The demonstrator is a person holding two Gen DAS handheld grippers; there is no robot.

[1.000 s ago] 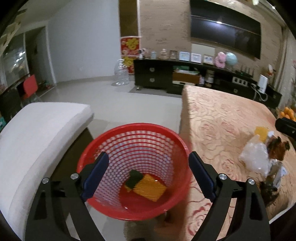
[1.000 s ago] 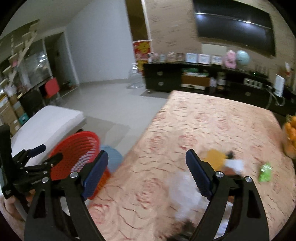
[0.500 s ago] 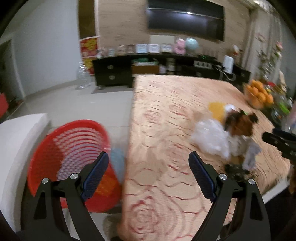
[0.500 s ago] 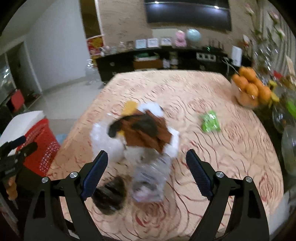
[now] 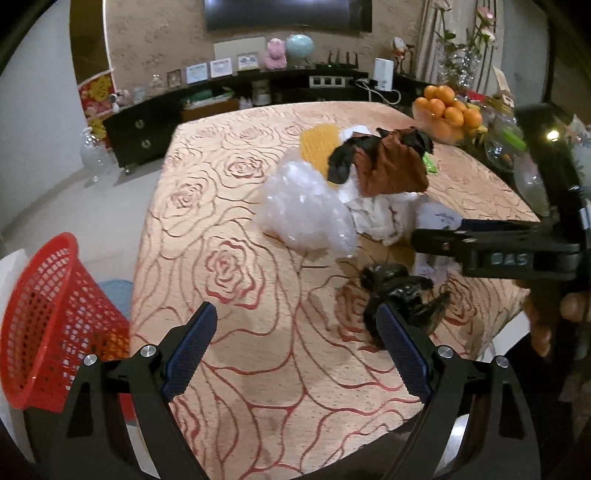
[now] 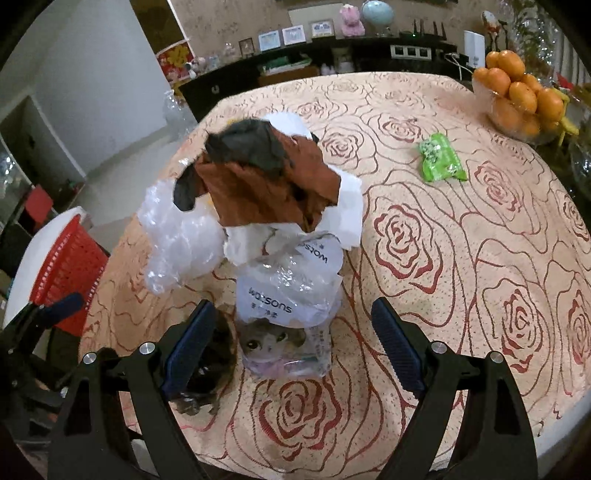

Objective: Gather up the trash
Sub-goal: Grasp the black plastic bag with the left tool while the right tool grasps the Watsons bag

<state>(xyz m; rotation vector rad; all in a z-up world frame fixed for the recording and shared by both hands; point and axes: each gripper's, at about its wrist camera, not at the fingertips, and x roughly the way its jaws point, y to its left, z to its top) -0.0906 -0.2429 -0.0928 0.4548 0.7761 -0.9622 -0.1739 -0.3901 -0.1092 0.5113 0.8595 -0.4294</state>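
Both grippers were held with jaws spread wide, nothing gripped: the left gripper (image 5: 297,339) over the tablecloth (image 5: 229,206), the right gripper (image 6: 293,336) around a Watsons bag (image 6: 288,291). Piled trash (image 5: 343,192) was heaped mid-table; the red basket (image 5: 48,325) was seen beside the table's edge.

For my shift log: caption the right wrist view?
Open right gripper poised over Watsons bag in trash pile; green packet lies apart.

A home living room: a wall-mounted dark flat television (image 5: 288,14) above a long black sideboard (image 5: 221,99) lined with framed photos (image 5: 197,72), and a rose-patterned peach tablecloth (image 6: 461,240) bearing a bowl of oranges (image 6: 517,96).
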